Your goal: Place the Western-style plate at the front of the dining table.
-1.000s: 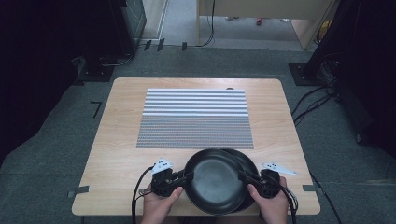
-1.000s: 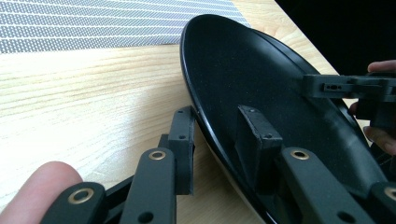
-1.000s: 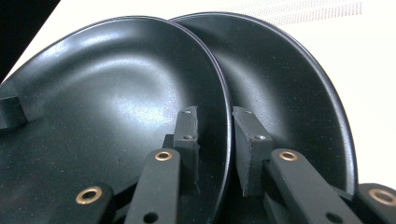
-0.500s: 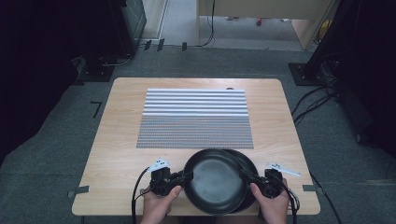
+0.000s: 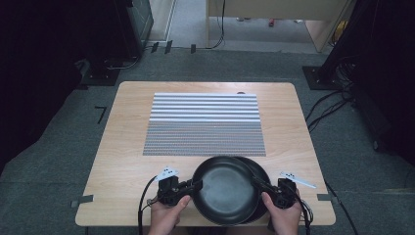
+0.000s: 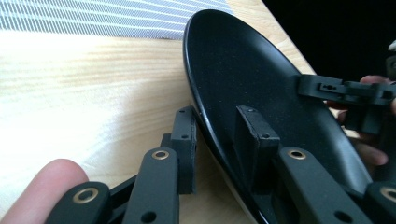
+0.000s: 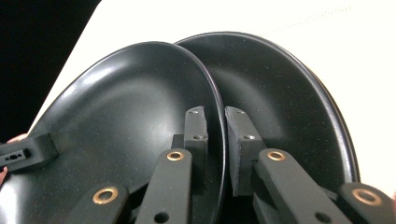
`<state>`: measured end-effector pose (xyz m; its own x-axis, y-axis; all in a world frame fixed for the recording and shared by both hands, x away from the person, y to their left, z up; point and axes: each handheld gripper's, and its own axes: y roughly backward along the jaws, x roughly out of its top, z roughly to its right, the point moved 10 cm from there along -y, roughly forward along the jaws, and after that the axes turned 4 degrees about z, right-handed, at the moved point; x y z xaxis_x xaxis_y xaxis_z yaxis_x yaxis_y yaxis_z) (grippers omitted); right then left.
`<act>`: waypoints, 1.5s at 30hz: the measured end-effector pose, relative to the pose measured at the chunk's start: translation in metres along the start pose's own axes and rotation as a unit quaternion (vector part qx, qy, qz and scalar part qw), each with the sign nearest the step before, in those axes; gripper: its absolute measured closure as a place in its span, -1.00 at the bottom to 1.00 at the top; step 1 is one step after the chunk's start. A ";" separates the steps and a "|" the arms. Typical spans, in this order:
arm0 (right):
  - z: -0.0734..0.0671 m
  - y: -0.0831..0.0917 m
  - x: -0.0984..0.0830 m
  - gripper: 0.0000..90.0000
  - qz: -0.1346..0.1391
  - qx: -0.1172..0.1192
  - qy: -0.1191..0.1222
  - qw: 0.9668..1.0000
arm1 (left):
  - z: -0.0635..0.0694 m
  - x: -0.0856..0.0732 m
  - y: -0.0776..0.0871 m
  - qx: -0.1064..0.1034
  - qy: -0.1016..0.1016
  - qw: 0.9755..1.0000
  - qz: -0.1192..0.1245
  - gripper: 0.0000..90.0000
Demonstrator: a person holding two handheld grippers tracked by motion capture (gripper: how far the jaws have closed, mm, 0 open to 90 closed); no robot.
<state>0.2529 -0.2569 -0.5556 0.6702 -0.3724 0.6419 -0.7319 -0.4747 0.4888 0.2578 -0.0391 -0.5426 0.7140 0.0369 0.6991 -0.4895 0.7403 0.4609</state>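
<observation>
Two black plates lie stacked near the table's front edge. The top plate (image 5: 222,191) (image 6: 252,70) (image 7: 135,98) sits tilted and a little to the left of the lower plate (image 5: 263,172) (image 7: 280,88). My left gripper (image 5: 195,185) (image 6: 217,119) is shut on the top plate's left rim, one pad inside and one underneath. My right gripper (image 5: 258,183) (image 7: 215,114) has just been closing its jaws, and they now pinch the top plate's right rim. A hand holds each gripper at the table's edge.
A grey and white striped mat (image 5: 204,125) covers the middle of the wooden table (image 5: 122,161), just beyond the plates. Cables trail from both grippers over the front edge. Dark equipment and cables stand on the floor around the table.
The top plate has shifted slightly left, baring more of the lower plate's right edge. Both hands have kept their places.
</observation>
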 end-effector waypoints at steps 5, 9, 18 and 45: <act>-0.001 0.001 0.004 0.83 0.012 0.014 -0.020 1.000 | 0.002 0.000 0.001 -0.010 0.006 1.000 0.000 0.57; -0.005 0.006 0.012 0.84 0.027 0.031 -0.037 0.998 | 0.007 0.002 0.004 -0.018 0.005 1.000 0.002 0.62; -0.002 0.008 0.014 0.83 0.024 0.034 -0.045 0.998 | 0.010 0.002 0.003 -0.017 0.006 1.000 -0.005 0.65; -0.017 0.011 0.038 0.80 0.030 0.048 -0.046 0.997 | 0.016 0.031 0.010 -0.010 0.011 1.000 0.001 0.69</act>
<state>0.2682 -0.2631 -0.5156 0.6370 -0.4727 0.6089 -0.7593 -0.5210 0.3899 0.2672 -0.0417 -0.5075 0.7243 0.0519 0.6876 -0.4807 0.7529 0.4495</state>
